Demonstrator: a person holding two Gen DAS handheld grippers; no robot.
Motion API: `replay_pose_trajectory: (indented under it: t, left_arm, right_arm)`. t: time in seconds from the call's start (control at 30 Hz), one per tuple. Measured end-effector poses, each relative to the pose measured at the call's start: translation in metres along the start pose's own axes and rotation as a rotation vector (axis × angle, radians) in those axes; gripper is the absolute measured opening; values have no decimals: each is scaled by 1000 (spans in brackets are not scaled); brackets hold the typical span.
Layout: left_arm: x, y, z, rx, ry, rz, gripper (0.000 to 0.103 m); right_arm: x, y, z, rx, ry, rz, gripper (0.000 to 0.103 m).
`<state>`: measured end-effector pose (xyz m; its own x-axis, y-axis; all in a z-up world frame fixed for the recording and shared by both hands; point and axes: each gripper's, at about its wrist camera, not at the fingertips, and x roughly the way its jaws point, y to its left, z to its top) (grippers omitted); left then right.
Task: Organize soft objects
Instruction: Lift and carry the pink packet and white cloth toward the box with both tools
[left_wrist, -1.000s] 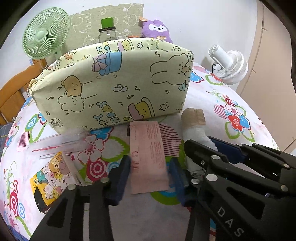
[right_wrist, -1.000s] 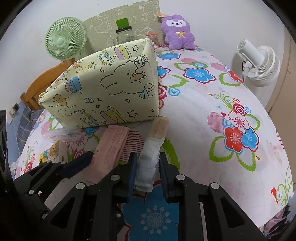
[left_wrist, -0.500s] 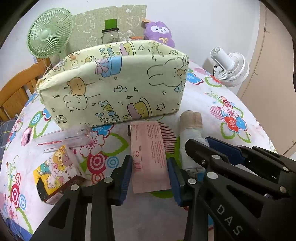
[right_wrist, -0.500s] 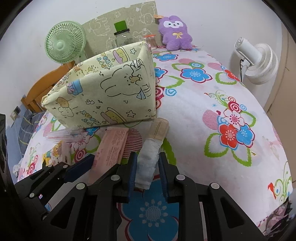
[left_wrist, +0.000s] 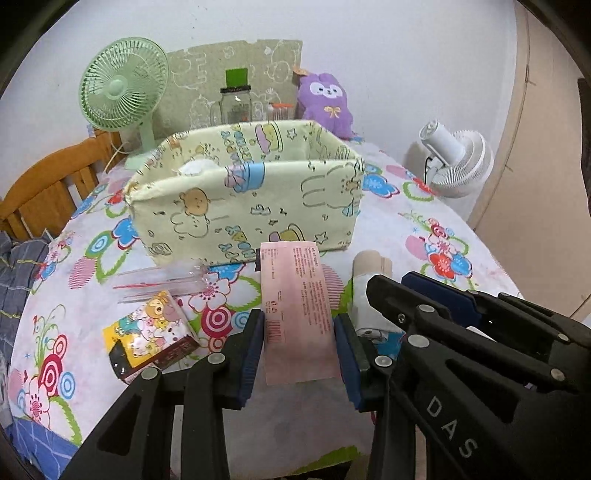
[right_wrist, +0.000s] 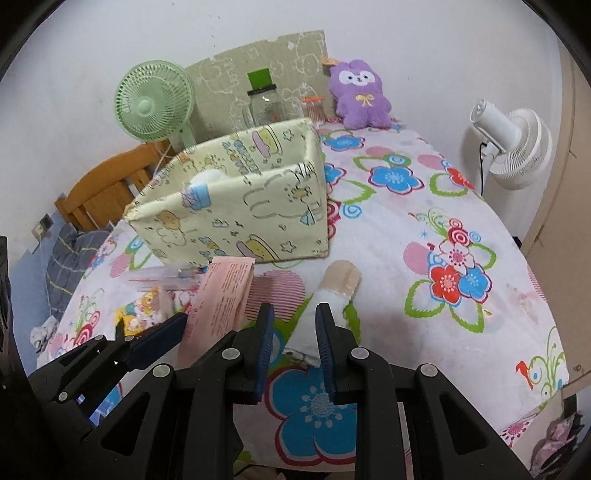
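1. The left gripper (left_wrist: 299, 350) is pinching a pink flat packet (left_wrist: 295, 310) by its long edges, just in front of the fabric storage box (left_wrist: 258, 206).
2. The right gripper (right_wrist: 293, 343) is clamping a white soft roll (right_wrist: 325, 314) with a beige end, beside the packet.
3. The box is sitting open-topped on the floral tablecloth (right_wrist: 461, 229), something white showing inside.
4. Bare cloth is lying open toward the right edge, near the white fan (right_wrist: 513, 147).

white item (left_wrist: 197, 167) mostly hidden inside fabric box (left_wrist: 258, 206), packet text (left_wrist: 306, 284) unreadable
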<state>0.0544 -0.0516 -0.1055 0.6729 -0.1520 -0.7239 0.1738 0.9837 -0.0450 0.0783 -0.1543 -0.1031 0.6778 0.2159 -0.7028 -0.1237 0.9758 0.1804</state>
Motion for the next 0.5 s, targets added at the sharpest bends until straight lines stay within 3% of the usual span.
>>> replay_pose_trajectory:
  t: [0.27, 0.37, 0.43, 0.5]
  left_arm:
    - [2, 3, -6, 3, 10, 21, 39]
    - [5, 3, -8, 8, 10, 21, 39]
    - [9, 4, -9, 9, 12, 22, 39]
    - [13, 5, -9, 7, 21, 19, 39]
  right_arm:
    - [2, 4, -4, -4, 7, -2, 27]
    - [9, 4, -5, -8, 30, -27, 38]
    - [13, 1, -6, -2, 38, -35, 56]
    - [16, -3, -7, 9, 42, -43, 61]
